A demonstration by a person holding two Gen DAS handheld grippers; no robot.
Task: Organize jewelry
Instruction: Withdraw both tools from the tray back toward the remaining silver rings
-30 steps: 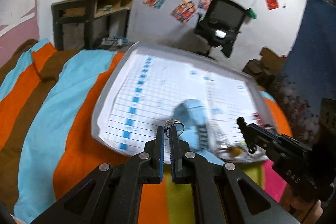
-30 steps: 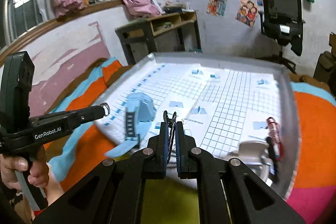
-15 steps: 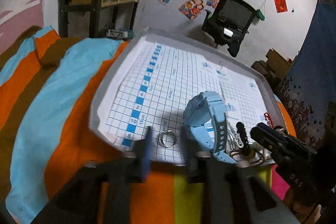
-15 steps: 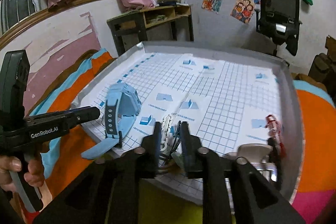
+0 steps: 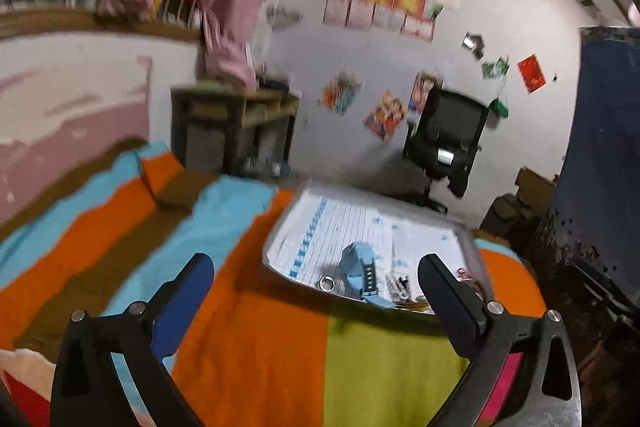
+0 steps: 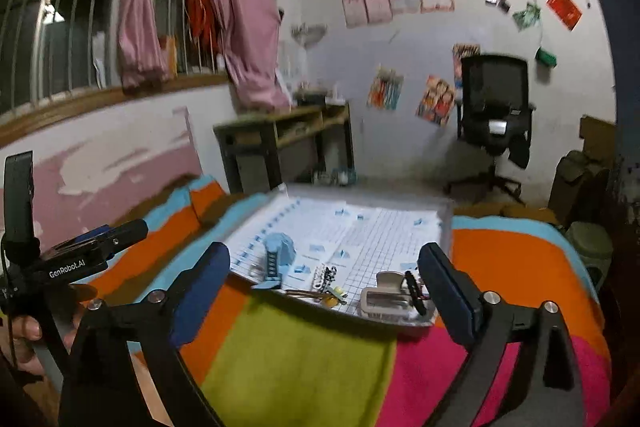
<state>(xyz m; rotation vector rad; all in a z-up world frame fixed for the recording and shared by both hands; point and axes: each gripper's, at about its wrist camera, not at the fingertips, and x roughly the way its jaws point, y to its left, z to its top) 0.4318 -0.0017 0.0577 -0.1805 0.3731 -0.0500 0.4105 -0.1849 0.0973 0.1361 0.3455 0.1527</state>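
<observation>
Both claws are spread wide and empty, held above the striped blanket (image 6: 304, 359) of a bed, short of the tray.

Left claw (image 5: 316, 283): jaws far apart, blue pads facing inward. Between them lies the near rim of the grey tray (image 5: 280, 269), lined with gridded paper. On the paper, at 12 o'clock from the claw, rests a small metal ring (image 5: 326, 283). Just at its 2 o'clock stands a light blue watch (image 5: 360, 267), its strap running down over the tray's near edge. At 3 o'clock from the watch sits a blurred cluster of small trinkets, not resolvable in this view.

Right claw (image 6: 324, 265): jaws likewise far apart. From this view the watch (image 6: 278, 255) stands at the tray's near left. At its 3 o'clock lies a black-and-white beaded piece (image 6: 325, 275), with a yellow-ended item (image 6: 334, 295) just at 6 o'clock of it. Farther toward 3 o'clock, in the near right corner of the tray (image 6: 444, 215), sits a pale open box (image 6: 386, 299).

The left claw's body (image 6: 80, 259), gripped by a hand (image 6: 24, 331), appears at 9 o'clock in the right wrist view.
</observation>
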